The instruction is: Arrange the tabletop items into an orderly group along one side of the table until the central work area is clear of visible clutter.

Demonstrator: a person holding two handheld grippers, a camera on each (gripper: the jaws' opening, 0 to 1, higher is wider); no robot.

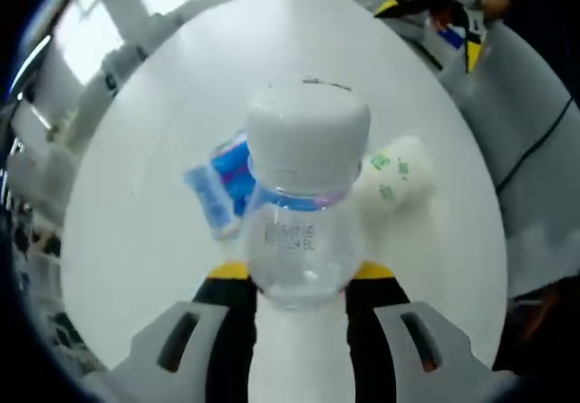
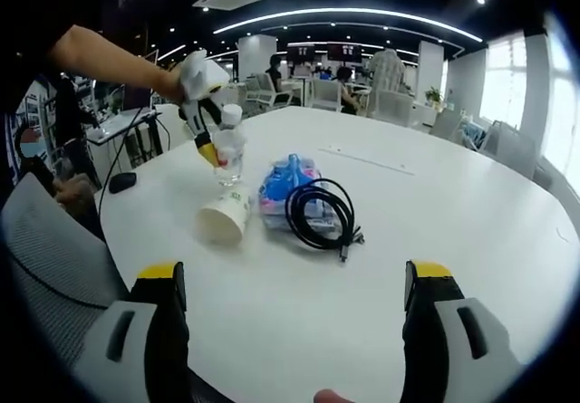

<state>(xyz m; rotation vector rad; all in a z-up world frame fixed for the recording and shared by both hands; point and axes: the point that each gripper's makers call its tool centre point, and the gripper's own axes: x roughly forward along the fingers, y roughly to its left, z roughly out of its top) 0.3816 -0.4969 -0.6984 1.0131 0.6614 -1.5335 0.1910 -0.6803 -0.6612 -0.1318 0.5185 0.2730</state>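
In the left gripper view my left gripper (image 1: 304, 272) is shut on a clear water bottle (image 1: 306, 140) with a white cap, held upright over the white table (image 1: 154, 195). Under it lie a blue packet (image 1: 222, 181) and a white paper cup (image 1: 394, 181) on its side. The right gripper view shows the left gripper (image 2: 207, 145) holding the bottle (image 2: 228, 154) just behind the tipped cup (image 2: 225, 215). The blue packet (image 2: 283, 184) lies beside the cup, with a coiled black cable (image 2: 319, 211) partly on it. My right gripper (image 2: 292, 281) is open near the table's front edge.
A grey mesh chair (image 2: 50, 267) stands at the table's left edge, and a black mouse (image 2: 122, 182) lies near it. The wide white table (image 2: 444, 195) stretches to the right and back. More chairs and people are at the far side of the room.
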